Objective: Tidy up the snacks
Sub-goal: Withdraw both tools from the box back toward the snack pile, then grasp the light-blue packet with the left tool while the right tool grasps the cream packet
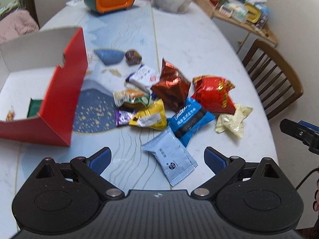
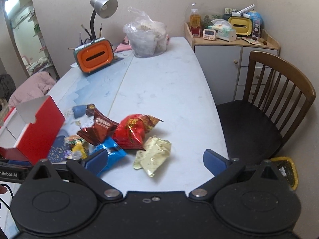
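Left wrist view: left gripper (image 1: 157, 159) has its jaws spread wide over the pale blue packet (image 1: 169, 159), nearest of the snack pile on the bench (image 1: 199, 45), red box (image 1: 57, 99) just left. Looks light, flat and crinkly-slick, so I'd pinch across its middle. Right wrist view: right gripper (image 2: 155, 161) jaws spread too, empty, near the cream packet (image 2: 152, 157), puffy and soft.

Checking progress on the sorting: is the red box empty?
No. In the left wrist view the red box already holds a green packet and another small snack on its floor.
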`<state>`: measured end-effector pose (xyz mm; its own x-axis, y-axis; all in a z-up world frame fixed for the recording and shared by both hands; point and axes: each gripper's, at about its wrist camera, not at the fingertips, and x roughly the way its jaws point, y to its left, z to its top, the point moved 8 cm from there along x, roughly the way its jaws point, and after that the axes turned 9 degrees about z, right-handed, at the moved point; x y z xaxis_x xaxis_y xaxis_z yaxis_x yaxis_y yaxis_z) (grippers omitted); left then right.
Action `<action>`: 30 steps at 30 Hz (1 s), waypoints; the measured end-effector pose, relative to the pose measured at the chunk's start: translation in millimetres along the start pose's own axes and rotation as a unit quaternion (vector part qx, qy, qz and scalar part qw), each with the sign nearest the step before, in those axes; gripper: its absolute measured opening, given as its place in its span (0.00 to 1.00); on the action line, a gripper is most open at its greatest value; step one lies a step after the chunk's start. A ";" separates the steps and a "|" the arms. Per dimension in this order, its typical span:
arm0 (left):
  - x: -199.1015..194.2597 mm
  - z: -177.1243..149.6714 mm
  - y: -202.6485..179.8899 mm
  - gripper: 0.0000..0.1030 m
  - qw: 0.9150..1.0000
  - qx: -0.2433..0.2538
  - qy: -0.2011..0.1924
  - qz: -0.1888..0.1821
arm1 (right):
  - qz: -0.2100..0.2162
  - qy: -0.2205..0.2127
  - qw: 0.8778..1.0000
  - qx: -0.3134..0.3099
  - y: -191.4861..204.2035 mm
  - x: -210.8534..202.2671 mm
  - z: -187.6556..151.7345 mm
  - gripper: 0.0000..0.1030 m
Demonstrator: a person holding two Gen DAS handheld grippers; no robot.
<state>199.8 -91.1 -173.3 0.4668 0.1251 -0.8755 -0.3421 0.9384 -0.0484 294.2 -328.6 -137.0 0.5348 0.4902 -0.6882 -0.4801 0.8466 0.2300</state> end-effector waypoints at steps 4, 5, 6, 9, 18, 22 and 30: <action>20.8 -2.4 -9.2 0.97 1.000 -0.009 0.022 0.018 | 0.004 0.012 1.000 -0.004 -11.3 14.2 -0.4 0.95; 24.8 -2.7 -11.2 0.97 0.999 -0.009 0.024 0.022 | 0.004 0.013 1.000 -0.008 -13.2 17.4 -0.5 0.95; 29.2 -3.1 -13.2 0.97 0.999 -0.010 0.029 0.026 | 0.002 0.015 1.000 -0.012 -14.7 20.6 -0.7 0.94; 42.4 -4.7 -18.5 0.96 0.998 -0.020 0.047 0.031 | 0.008 0.028 0.999 -0.023 -17.5 32.3 -3.5 0.90; 64.7 -5.1 -26.6 0.96 0.995 -0.056 0.074 0.043 | 0.028 0.070 0.997 -0.036 -18.0 75.7 -8.5 0.84; 72.1 -6.4 -25.9 0.92 0.992 -0.073 0.087 0.049 | 0.037 0.090 0.994 -0.048 -13.2 96.9 -12.7 0.80; 81.8 -8.4 -29.1 0.84 0.989 -0.087 0.102 0.061 | 0.046 0.109 0.992 -0.042 -10.0 122.4 -14.6 0.75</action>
<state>241.1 -110.9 -247.5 0.2457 0.1495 -0.9577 -0.5298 0.8481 -0.0035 354.4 -280.0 -233.6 0.3279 0.4996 -0.8018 -0.5814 0.7757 0.2456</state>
